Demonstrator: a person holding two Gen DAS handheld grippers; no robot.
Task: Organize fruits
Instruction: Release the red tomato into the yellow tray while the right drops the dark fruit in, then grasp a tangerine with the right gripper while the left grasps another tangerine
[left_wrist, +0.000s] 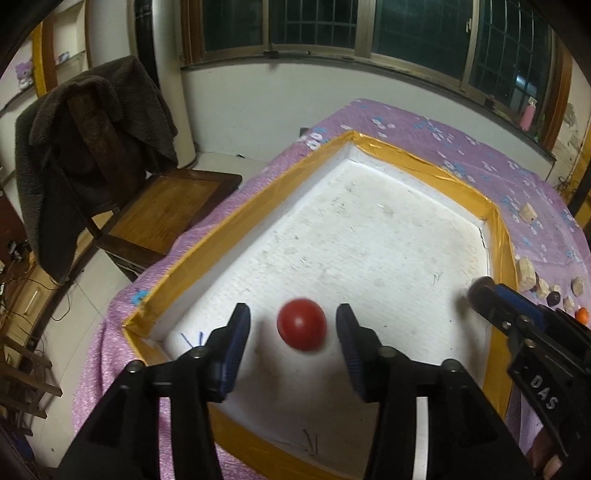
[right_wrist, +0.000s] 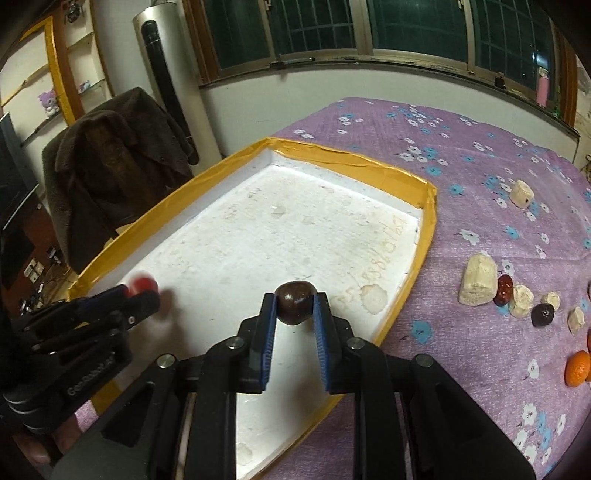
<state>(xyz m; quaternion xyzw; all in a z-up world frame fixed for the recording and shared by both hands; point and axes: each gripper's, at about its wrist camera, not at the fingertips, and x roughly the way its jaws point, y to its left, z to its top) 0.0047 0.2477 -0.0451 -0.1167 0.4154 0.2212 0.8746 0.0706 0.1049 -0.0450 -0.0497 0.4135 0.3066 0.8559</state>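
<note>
- Left gripper hangs over the white foam tray, jaws spread wide.
- A red fruit sits between those jaws, blurred, touching neither pad.
- Right gripper has its jaws clamped on a dark brown fruit at their tips, above the tray floor.
- Off to the right jaw's side, loose fruits and pale chunks lie on the purple flowered cloth.

Both wrist views look down and forward, close over the white tray. Left view sits at its near-left corner, right view at its near-right. Both share the tray and the window.
</note>
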